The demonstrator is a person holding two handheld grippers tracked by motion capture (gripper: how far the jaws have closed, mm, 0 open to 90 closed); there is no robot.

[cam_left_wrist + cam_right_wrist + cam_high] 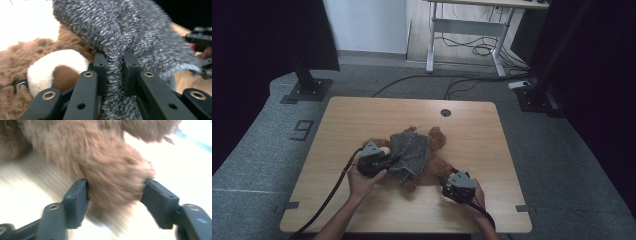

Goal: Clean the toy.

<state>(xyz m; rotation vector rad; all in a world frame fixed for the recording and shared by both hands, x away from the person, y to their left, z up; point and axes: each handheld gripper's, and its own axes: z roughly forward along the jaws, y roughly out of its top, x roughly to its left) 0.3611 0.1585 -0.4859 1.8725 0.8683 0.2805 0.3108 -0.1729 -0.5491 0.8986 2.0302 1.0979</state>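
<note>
We see our left hand (362, 181) come in from the bottom edge of the high view, forearm angled up and to the right, wrapped around the left claw (388, 159), which points right toward the middle of the desk (362, 112). Its jaws are pressed nearly together on a fold of the grey cloth (117, 32); in the left gripper view the fuzzy fabric runs straight down between the two pads and is pinched there. The cloth drapes over the brown bear (437, 140), which lies near the middle of the desk, and the bear's white muzzle with a brown nose (56, 75) sits just left of the jaws.

Our right hand (474, 197) enters lower right, holding the right claw (451, 181) close to the desk and pointing up and left at the bear's lower end. Its jaws stand partly spread with a brown furry limb (117, 180) between them; both pads sit right at the fur, but the blur keeps us from telling whether they press on it.
</note>
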